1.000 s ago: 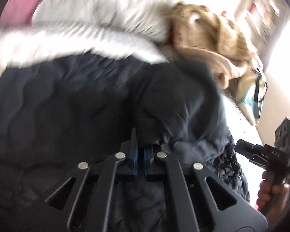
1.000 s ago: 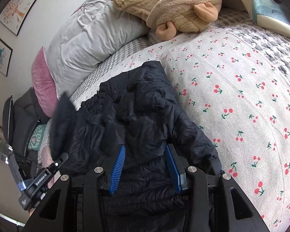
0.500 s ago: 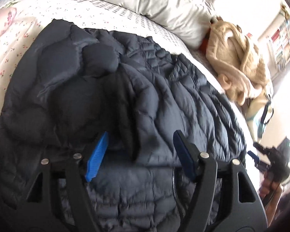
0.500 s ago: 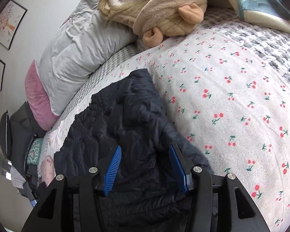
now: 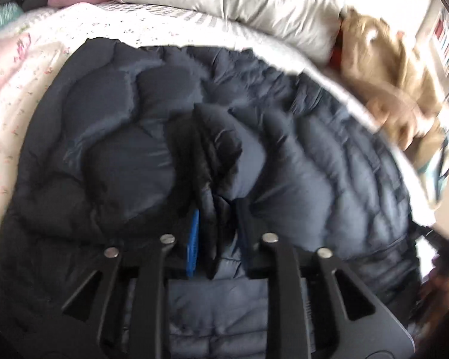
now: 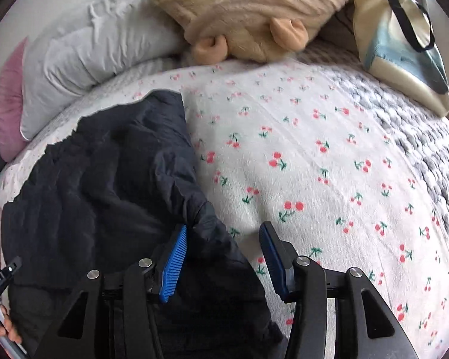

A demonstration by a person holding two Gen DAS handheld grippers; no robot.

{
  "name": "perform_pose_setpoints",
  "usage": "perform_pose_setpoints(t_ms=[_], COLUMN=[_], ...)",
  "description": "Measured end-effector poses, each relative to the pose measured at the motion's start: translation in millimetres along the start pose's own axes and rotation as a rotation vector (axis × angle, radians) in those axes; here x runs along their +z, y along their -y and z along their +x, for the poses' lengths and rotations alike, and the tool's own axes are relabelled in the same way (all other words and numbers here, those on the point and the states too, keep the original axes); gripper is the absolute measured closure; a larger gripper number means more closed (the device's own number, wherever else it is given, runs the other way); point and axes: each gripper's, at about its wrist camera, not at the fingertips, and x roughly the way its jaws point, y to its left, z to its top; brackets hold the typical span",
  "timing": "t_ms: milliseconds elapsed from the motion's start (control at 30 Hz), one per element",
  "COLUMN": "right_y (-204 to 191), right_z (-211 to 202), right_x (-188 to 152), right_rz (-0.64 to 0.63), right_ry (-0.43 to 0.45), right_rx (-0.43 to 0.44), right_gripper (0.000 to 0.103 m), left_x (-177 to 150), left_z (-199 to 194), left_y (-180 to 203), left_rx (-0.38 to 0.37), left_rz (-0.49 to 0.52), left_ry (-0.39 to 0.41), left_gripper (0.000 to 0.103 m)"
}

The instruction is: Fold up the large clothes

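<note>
A dark navy puffer jacket [image 5: 299, 161] lies spread on the cherry-print bed sheet [image 6: 314, 164]. My left gripper [image 5: 218, 209] points down at the middle of the jacket. Its jaws are closing, and a raised fold of the fabric [image 5: 215, 149] is pinched between the pads. My right gripper [image 6: 223, 233] hangs over the jacket's right edge [image 6: 212, 230]. Its jaws are closing a little but still stand apart: the hem lies against the left blue pad [image 6: 173, 263], and the right pad [image 6: 272, 257] is over bare sheet. In the left wrist view the right gripper [image 5: 446, 254] shows blurred at the right edge.
At the head of the bed lie a grey pillow [image 6: 83, 45] and a pink pillow [image 6: 9, 98]. Beside them are a tan plush robe [image 6: 248, 15] and a tote bag [image 6: 404, 51]. A grey knitted blanket [image 6: 428, 137] covers the right side. A hand [image 6: 6, 329] holds the left gripper at the lower left.
The left gripper, first shut on dark fabric, opened wide over the jacket and has now narrowed around a fold. The right gripper has shifted to the jacket's right edge.
</note>
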Motion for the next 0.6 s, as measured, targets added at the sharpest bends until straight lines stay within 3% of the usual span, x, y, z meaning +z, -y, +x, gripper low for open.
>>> perform_pose_setpoints(t_ms=[100,233,400,600], right_y=[-7,-10,-24,-42], right_z=[-6,-16,-43,-76], right_x=[0,-2,-6,-23], right_rz=[-0.040,-0.034,-0.070,-0.124], right_ry=[0.009,-0.003,0.024,0.042], right_rx=[-0.057,-0.031,0.032,0.074], right_gripper=[0.052,0.050,0.033,0.025], left_x=[-1,-2,-9,-22], left_z=[-8,-28,-54,-91], left_y=[12,16,12,-10], left_rx=[0.070,0.037,0.015,0.063], left_rz=[0.066,0.073,0.076,0.083], left_ry=[0.018,0.002,-0.040,-0.039], left_gripper=[0.067,0.029,0.022,0.014])
